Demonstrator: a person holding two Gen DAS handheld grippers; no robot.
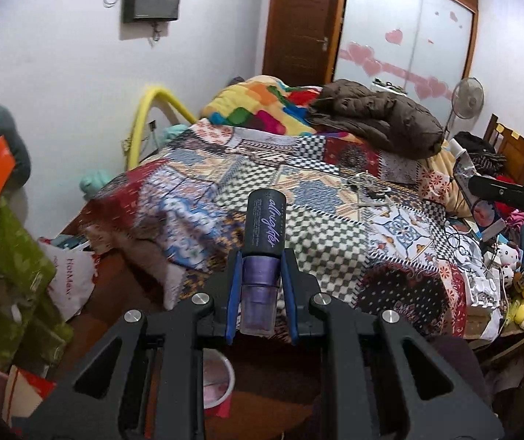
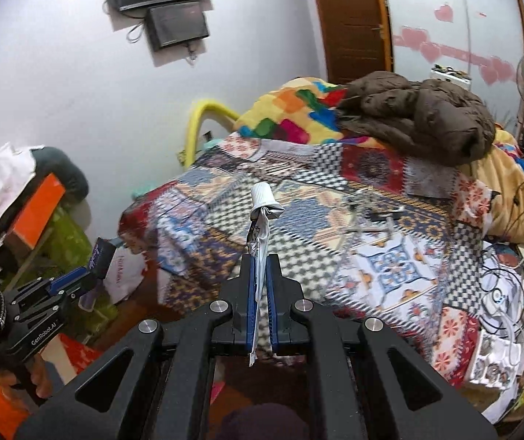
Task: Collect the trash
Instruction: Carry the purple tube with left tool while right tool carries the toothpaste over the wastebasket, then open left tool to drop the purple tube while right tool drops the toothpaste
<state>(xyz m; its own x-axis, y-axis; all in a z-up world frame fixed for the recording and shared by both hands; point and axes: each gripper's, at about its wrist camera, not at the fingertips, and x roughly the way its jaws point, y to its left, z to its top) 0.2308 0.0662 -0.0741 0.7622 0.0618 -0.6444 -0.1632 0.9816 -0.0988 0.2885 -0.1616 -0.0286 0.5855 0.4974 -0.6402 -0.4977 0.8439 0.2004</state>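
**Both grippers loaded above the bed**

Left gripper clamps the purple bottle, long axis along the fingers, dark end toward the bed; right gripper pinches the flattened tube, white cap pointing forward over the bed.

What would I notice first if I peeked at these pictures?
Probably the purple bottle pinched in the left gripper, and the squeezed-flat tube pinched in the right gripper. Behind them lies a bright patchwork blanket on the bed, with a brown jacket heaped on it.
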